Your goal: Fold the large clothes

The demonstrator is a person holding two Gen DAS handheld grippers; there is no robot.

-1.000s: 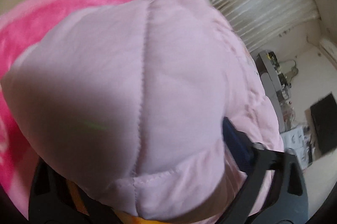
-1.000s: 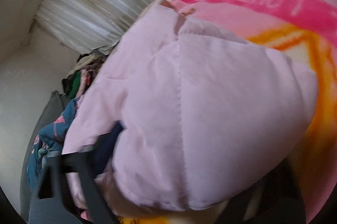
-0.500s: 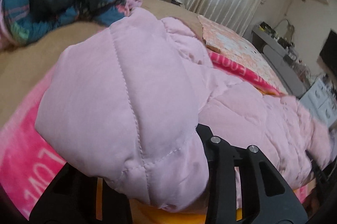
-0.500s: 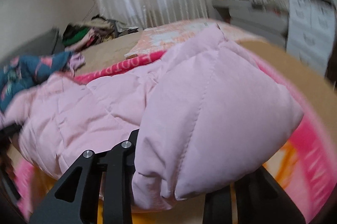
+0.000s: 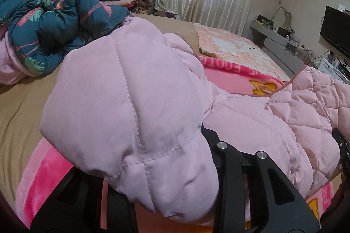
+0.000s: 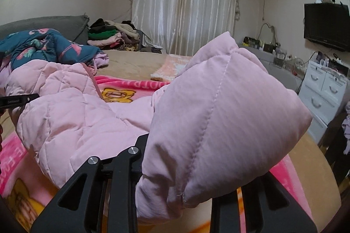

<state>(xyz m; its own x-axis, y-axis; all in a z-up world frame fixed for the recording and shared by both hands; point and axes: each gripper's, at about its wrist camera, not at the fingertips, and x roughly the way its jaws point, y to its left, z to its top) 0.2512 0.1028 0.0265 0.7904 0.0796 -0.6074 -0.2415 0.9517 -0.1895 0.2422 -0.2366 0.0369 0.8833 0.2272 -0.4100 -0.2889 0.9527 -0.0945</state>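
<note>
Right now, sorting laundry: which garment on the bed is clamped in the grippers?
The pale pink quilted jacket; the teal floral bedding lies loose behind it.

Jacket lies across blanket on bed, one corner lifted in left gripper, the other in right gripper. Crumpled quilt on bed, left of jacket. Clothes pile behind quilt, before curtain. Drawer unit right of bed; television on wall above it.
</note>
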